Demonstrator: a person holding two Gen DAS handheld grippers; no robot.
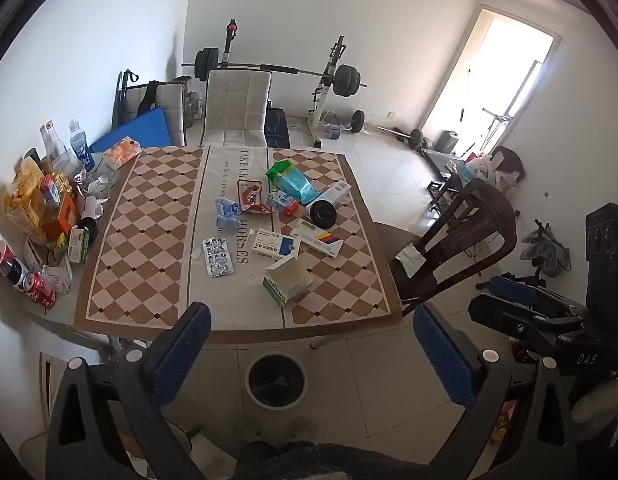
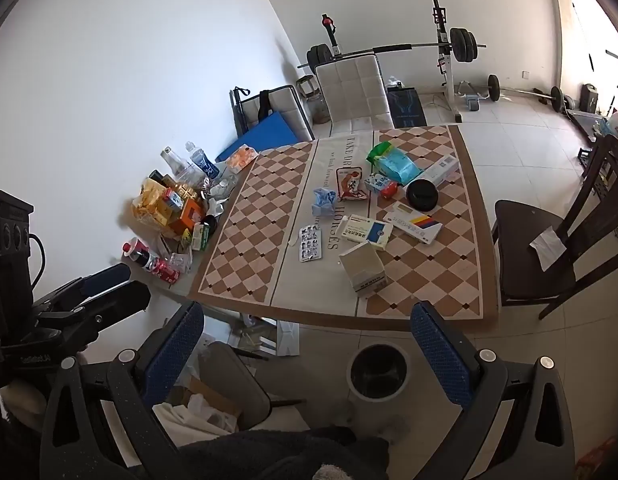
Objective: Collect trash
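Trash lies scattered on the checkered table point(image 1: 141, 240) point(image 2: 245, 240): an open white and green box point(image 1: 287, 282) point(image 2: 363, 270), a blue and white medicine box point(image 1: 275, 245) point(image 2: 367, 232), a blister pack point(image 1: 217, 257) point(image 2: 310, 243), a crumpled blue wrapper point(image 1: 227, 213) point(image 2: 323, 201), a striped box point(image 1: 317, 237) point(image 2: 415, 222), a black round lid point(image 1: 324, 213) point(image 2: 422, 195) and a teal packet point(image 1: 295, 182) point(image 2: 397, 166). A round bin point(image 1: 275, 380) point(image 2: 379, 372) stands on the floor before the table. My left gripper point(image 1: 313, 348) and right gripper point(image 2: 309, 344) are open, empty, held short of the table's near edge.
Bottles, cans and snack boxes point(image 1: 41, 216) point(image 2: 173, 212) crowd the table's left edge. A dark wooden chair point(image 1: 461, 236) point(image 2: 549, 248) stands to the right, a white chair point(image 1: 237, 108) point(image 2: 357, 92) at the far side. A barbell rack point(image 1: 329, 76) is behind.
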